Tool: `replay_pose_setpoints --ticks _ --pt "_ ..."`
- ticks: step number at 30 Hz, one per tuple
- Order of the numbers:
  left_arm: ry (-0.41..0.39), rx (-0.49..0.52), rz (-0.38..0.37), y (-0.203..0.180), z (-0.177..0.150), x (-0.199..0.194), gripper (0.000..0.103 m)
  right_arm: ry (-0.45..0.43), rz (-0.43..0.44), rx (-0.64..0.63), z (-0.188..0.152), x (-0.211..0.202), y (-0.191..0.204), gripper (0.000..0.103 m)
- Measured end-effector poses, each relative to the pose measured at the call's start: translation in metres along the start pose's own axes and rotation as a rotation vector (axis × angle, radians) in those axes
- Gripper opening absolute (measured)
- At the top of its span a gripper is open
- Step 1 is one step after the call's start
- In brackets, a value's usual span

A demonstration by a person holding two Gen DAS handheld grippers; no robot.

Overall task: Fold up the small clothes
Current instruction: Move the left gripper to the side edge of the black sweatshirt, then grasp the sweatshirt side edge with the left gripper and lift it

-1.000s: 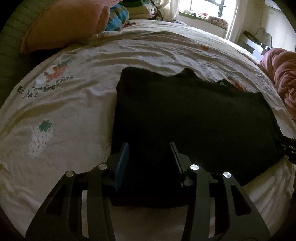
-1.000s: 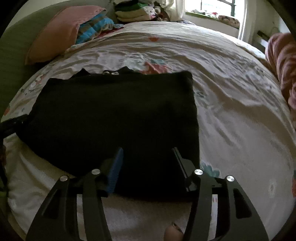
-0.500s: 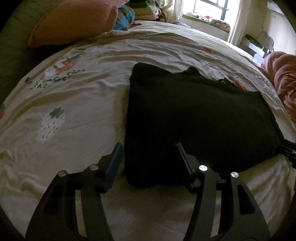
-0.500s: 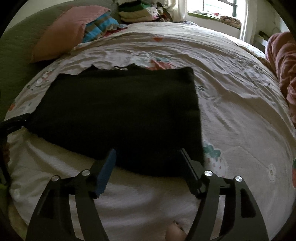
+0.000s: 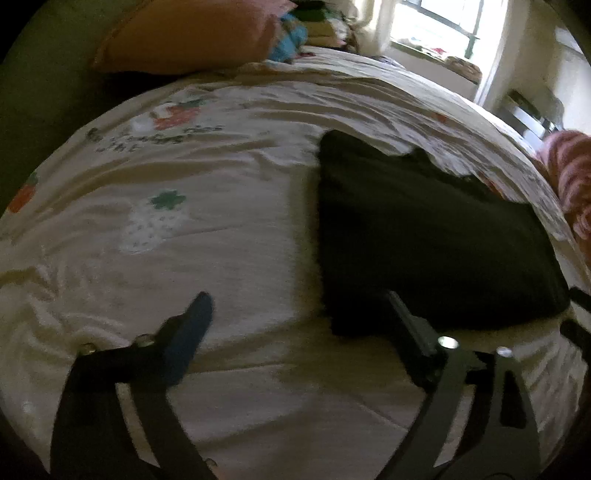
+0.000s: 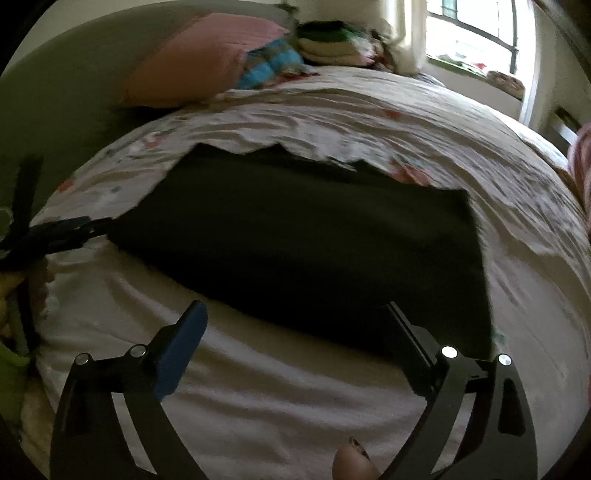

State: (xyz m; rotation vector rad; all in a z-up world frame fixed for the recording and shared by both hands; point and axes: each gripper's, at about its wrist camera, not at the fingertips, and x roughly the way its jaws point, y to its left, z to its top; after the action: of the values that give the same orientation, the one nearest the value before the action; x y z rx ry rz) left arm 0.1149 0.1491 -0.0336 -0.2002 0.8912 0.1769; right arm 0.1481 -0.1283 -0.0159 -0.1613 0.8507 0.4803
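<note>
A black folded garment [image 5: 424,240] lies flat on the strawberry-print bedsheet [image 5: 184,258]. My left gripper [image 5: 299,310] hangs just in front of the garment's near left corner. Its jaws are opening wide and press on nothing; the corner only shows between them by the right finger [image 5: 402,325]. In the right wrist view the same garment [image 6: 295,236] fills the middle. My right gripper [image 6: 295,314] is pulled back from the near edge, its jaws also opening with no cloth pinched. The left gripper [image 6: 62,232] shows at the garment's left end.
A pink pillow [image 6: 199,55] and a stack of folded clothes [image 6: 332,40] sit at the head of the bed, by a window [image 6: 476,33]. A pink blanket [image 5: 569,173] lies at the right edge. A person's fingertip [image 6: 354,461] shows at the bottom.
Both grippers let go of the garment's near edge, spread wide and drew back from it. The left one also shifted left, so the garment now sits further right in its view.
</note>
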Motion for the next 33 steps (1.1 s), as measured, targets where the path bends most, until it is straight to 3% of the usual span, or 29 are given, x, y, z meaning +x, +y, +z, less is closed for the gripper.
replay_pose_setpoints --ticks 11,22,33 --pt "0.001 -0.059 0.047 0.025 0.01 0.001 0.093 -0.035 0.059 -0.219 0.025 0.031 0.09 0.096" --pt "0.01 -0.013 0.095 0.025 0.041 0.018 0.093 -0.018 -0.059 -0.501 0.031 0.09 0.158 0.096" --pt "0.037 -0.005 0.096 0.022 0.072 0.042 0.093 0.0 -0.119 -0.492 0.055 0.137 0.163 0.095"
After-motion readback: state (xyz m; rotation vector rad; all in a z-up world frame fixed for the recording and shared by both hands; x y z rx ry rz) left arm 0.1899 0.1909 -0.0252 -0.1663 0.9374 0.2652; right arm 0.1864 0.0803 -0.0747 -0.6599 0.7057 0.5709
